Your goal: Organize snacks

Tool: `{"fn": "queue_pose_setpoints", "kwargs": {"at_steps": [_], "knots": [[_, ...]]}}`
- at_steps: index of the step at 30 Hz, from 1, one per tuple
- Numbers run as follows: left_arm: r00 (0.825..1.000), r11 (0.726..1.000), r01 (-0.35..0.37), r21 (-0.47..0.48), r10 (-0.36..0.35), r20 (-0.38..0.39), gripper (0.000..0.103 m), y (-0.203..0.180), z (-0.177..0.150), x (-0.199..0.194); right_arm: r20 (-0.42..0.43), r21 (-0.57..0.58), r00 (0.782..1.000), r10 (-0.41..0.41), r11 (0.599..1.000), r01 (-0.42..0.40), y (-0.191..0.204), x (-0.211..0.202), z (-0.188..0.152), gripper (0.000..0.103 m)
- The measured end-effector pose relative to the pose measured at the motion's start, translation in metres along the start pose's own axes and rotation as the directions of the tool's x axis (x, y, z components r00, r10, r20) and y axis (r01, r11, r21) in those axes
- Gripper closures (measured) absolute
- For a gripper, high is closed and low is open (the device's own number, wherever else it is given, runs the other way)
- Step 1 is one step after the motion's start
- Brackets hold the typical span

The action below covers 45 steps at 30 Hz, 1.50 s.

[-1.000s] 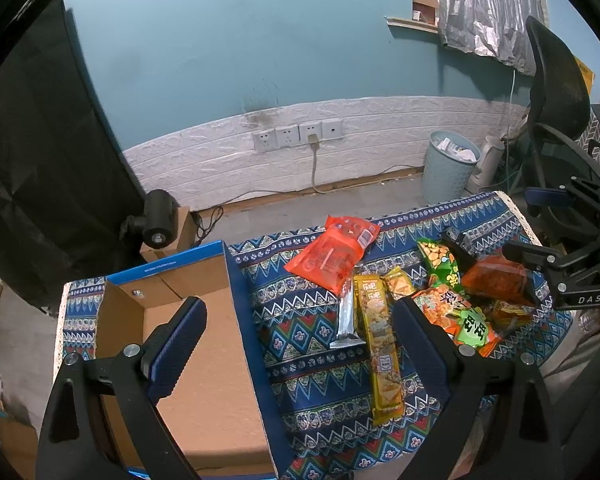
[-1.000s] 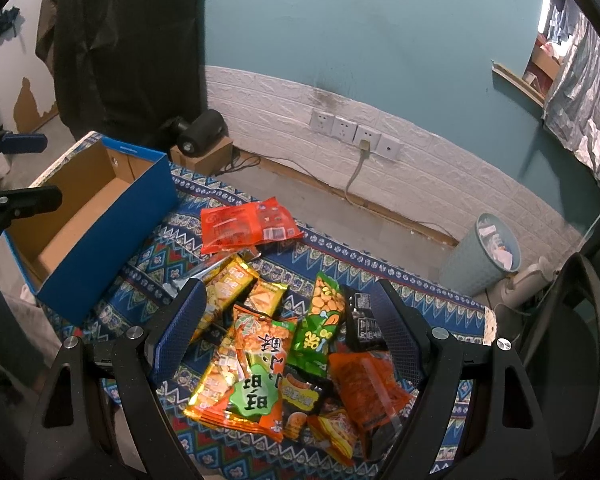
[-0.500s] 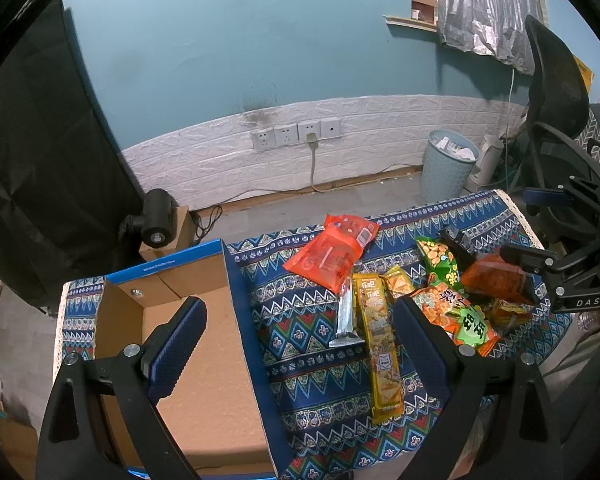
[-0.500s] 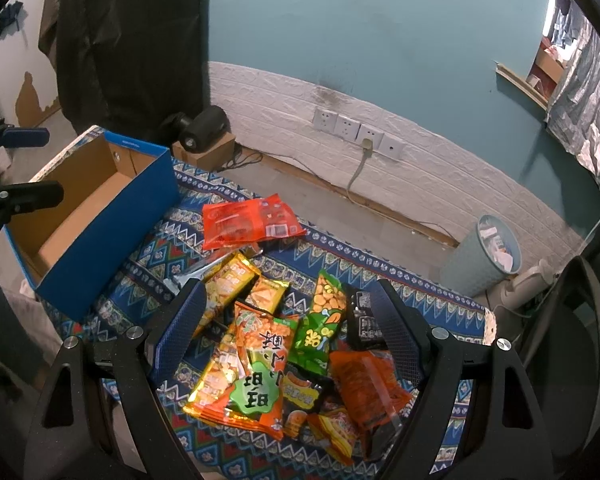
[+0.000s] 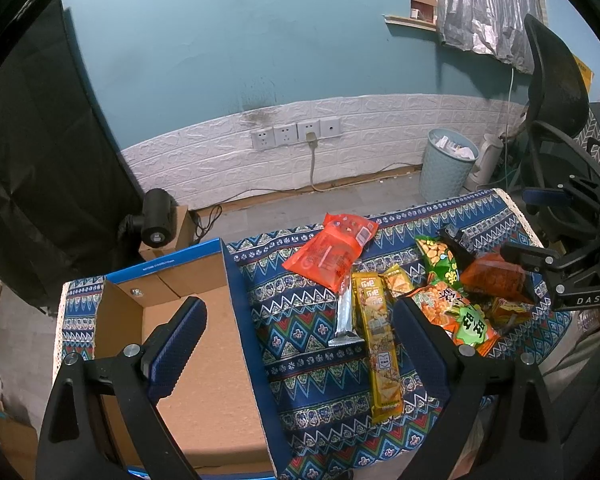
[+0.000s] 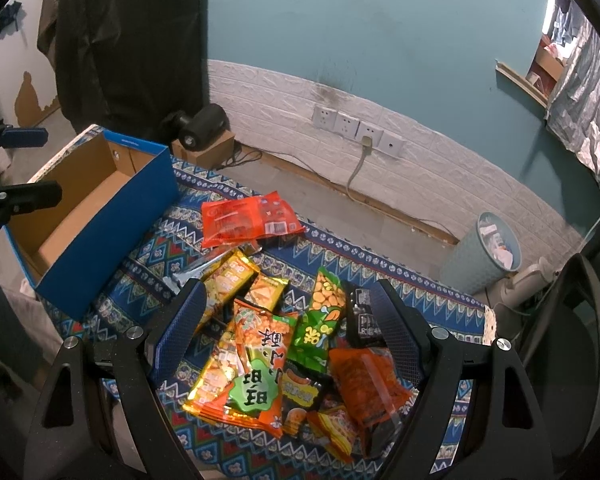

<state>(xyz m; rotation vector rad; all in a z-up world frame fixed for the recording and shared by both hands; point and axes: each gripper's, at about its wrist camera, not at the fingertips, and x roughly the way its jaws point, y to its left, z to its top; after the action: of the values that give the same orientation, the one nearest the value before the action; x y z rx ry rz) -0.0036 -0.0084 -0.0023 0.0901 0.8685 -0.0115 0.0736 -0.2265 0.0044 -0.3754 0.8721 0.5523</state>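
Dim, bluish indoor light; sharp focus centrally, strong fisheye bending and black vignette at edges

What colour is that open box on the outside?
Blue box, plain brown cardboard inside; clearest in the right wrist view.

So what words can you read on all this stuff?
"DAS": white letters on the right claw, seen from the left wrist view.
"乐吧": top of the long yellow snack packet.
Large green-patch characters on the orange snack bag: upside down, not surely readable.
Print on the blue box rim and the red packet label: too small.
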Motion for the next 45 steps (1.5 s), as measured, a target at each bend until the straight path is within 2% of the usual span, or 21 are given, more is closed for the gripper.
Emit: {"fn": "queue_pose_setpoints", "kwargs": {"at_steps": [24, 30, 35, 40, 45], "knots": [[1.0, 1.0, 0.015, 0.003, -0.015, -0.015, 0.008, -0.004, -0.005, 0.004, -0.023, 0.0, 1.0, -0.001, 1.0, 0.001, -0.007, 0.003, -0.005, 0.021], [0.996, 0.999, 0.052, 0.01, -0.051, -0.078, 0.008, -0.013, -0.005, 0.025, -0.059, 0.028, 0.998, -0.009, 1.0, 0.011, -0.024, 0.011, -0.009, 0.021], [0.992, 0.998, 0.044, 0.036, -0.039, -0.122, 0.008, -0.023, -0.004, 0.044, -0.089, 0.045, 0.995, -0.04, 0.998, 0.044, -0.046, 0.016, -0.013, 0.021], [0.983, 0.998, 0.045, 0.034, -0.038, -0.182, 0.008, -0.031, -0.006, 0.065, -0.135, 0.074, 0.99, -0.034, 0.996, 0.044, -0.069, 0.024, -0.018, 0.021], [0.976, 0.998, 0.036, 0.049, -0.025, -0.216, 0.008, -0.041, -0.007, 0.082, -0.19, 0.044, 0.981, -0.036, 0.998, 0.045, -0.087, 0.039, -0.024, 0.021]]}}
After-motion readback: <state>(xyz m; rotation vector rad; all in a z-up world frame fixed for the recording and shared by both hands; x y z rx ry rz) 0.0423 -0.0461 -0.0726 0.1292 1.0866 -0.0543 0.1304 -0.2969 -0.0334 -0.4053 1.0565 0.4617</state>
